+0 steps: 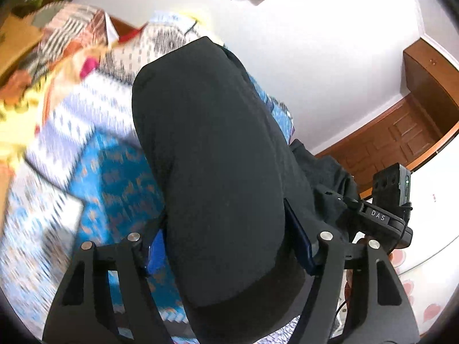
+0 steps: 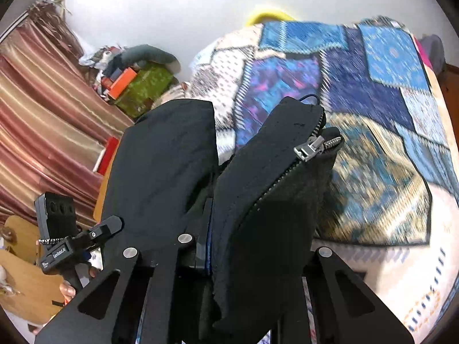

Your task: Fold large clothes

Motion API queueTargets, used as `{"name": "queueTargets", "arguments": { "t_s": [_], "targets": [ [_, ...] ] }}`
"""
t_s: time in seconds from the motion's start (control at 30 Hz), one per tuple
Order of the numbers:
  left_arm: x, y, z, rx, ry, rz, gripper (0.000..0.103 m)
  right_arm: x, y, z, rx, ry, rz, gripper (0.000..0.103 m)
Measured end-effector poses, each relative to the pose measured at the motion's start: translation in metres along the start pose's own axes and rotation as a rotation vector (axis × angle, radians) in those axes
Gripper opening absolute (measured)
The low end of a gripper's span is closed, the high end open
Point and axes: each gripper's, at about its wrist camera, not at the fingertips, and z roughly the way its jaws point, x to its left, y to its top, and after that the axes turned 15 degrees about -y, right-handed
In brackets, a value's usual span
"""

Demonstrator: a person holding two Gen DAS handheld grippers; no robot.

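The left tongs (image 1: 229, 246) hold a thick fold of the black zip jacket (image 1: 218, 149), the right tongs (image 2: 212, 246) clamp its zipper (image 2: 309, 147) edge narrowly, above the patchwork bedspread (image 2: 373, 91). Striped curtain (image 2: 43, 120) and clutter pile (image 2: 129, 77) stand beside the bed.

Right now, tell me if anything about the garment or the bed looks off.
Nothing damaged or spilled. The black garment is bunched in both grippers rather than flat, its zipper partly open with the pull hanging loose. The patchwork bedspread behind lies flat.
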Motion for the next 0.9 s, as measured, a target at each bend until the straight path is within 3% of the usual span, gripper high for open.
{"name": "queueTargets", "arguments": {
  "t_s": [0.23,0.47,0.63,0.73,0.9],
  "targets": [
    [0.021,0.055,-0.018,-0.05,0.048,0.053,0.07,0.036,0.028,0.033,-0.051,0.036,0.005,0.015],
    [0.091,0.093,-0.009,-0.029,0.111,0.016,0.07,0.06,0.033,0.106,0.002,0.02,0.02,0.014],
    [0.161,0.085,0.014,0.02,0.189,-0.121,0.07,0.061,0.021,0.159,0.114,-0.06,0.023,0.015],
    [0.173,0.079,0.012,0.019,0.188,-0.108,0.072,0.058,0.007,0.175,0.166,-0.117,0.007,0.015],
    [0.171,0.063,0.006,0.004,0.213,-0.138,0.074,0.05,0.002,0.173,0.229,-0.116,0.021,0.02]
  ]
}}
